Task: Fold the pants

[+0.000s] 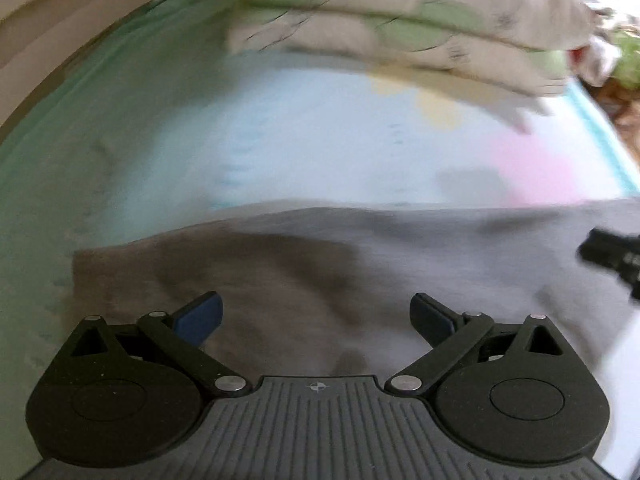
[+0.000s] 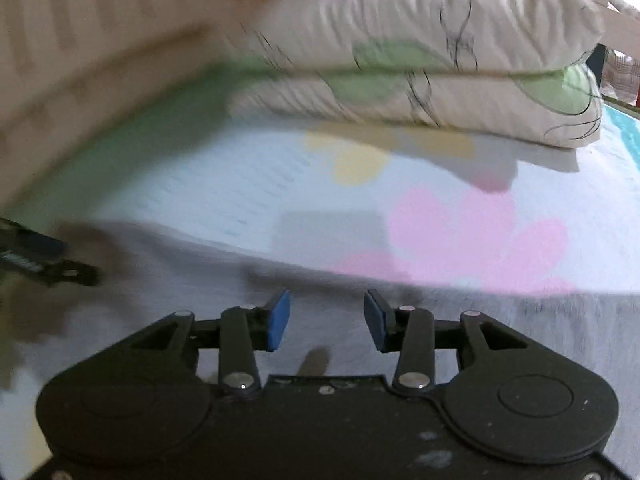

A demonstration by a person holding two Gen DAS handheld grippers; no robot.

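Both grippers — left gripper [image 1: 316, 316], right gripper [image 2: 326, 320] — stand apart, empty, above the pants [image 1: 320, 264]; closing here risks pinching several layers.

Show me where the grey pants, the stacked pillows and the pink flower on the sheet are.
pants [image 1: 400, 256], left wrist view, flat middle of the fabric.
pillows [image 2: 440, 40], right wrist view, side of the top one.
pink flower [image 2: 472, 236], right wrist view, its centre.

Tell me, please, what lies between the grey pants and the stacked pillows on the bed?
Only bare sheet, printed with pink and yellow shapes, lies between the grey pants and the pillows; both wrist views show it.
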